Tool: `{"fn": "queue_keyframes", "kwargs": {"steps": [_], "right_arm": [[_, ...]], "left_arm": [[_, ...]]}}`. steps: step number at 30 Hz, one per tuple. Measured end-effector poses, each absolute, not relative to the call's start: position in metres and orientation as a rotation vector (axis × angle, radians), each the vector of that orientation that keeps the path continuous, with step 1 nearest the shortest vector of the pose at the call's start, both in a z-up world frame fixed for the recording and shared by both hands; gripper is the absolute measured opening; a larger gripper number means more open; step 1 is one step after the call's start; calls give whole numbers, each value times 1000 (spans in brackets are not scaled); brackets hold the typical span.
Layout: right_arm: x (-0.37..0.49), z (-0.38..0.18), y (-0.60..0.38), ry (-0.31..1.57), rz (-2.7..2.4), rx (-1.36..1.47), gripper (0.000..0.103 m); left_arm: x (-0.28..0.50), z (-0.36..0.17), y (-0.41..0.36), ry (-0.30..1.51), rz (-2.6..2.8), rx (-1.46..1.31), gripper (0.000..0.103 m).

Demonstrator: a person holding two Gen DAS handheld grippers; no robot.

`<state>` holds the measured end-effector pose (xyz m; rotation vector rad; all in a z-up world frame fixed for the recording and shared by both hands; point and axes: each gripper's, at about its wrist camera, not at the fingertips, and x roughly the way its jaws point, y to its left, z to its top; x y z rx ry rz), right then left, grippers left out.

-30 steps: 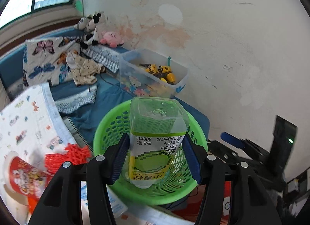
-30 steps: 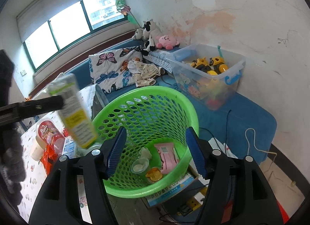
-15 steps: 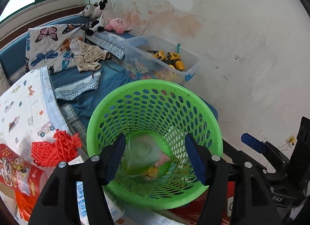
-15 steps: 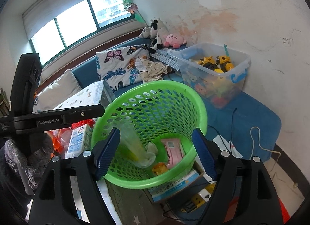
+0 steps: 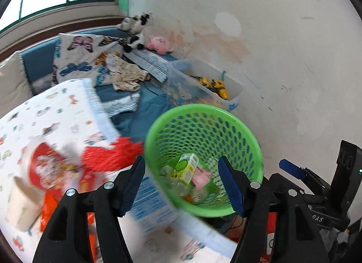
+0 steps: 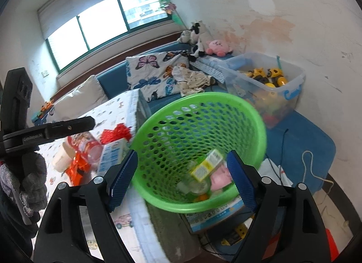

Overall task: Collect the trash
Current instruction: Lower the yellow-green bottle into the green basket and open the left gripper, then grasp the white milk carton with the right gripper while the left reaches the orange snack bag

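A green mesh basket (image 5: 228, 117) stands beside the table; it also shows in the right wrist view (image 6: 158, 118). Inside lies a clear bottle with a yellow-green label (image 5: 186, 168), also in the right wrist view (image 6: 207, 165), on a pink packet (image 5: 202, 177) and other trash. My left gripper (image 5: 182, 183) is open and empty, above the basket's near rim. My right gripper (image 6: 181, 178) is open and empty, in front of the basket. On the table lie a red snack canister (image 5: 48, 168), a red crumpled mesh (image 5: 108, 154) and a blue-white carton (image 5: 149, 202).
The table has a white cloth with cartoon prints (image 5: 52, 109). A clear bin of toys (image 6: 269, 82) stands on a blue bench by the wall. Pillows, clothes and plush toys (image 6: 203, 41) lie behind. Cables and a box (image 6: 217, 215) lie on the floor under the basket.
My left gripper opened and dropped the bottle into the basket, where it now lies. The left gripper then swung left toward the table. The right gripper drew back slightly.
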<state>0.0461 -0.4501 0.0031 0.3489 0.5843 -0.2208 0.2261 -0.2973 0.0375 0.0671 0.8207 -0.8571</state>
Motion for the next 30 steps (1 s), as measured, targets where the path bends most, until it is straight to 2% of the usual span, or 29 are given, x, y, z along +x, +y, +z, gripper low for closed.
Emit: {"fn": "queue_keyframes", "kwargs": {"steps": [17, 30], "right_arm": [[107, -14, -363, 697, -36, 246, 82], [171, -48, -329, 827, 18, 166, 82]], "left_arm": [[213, 24, -157, 796, -626, -39, 70], [206, 2, -101, 832, -531, -130, 71]]}}
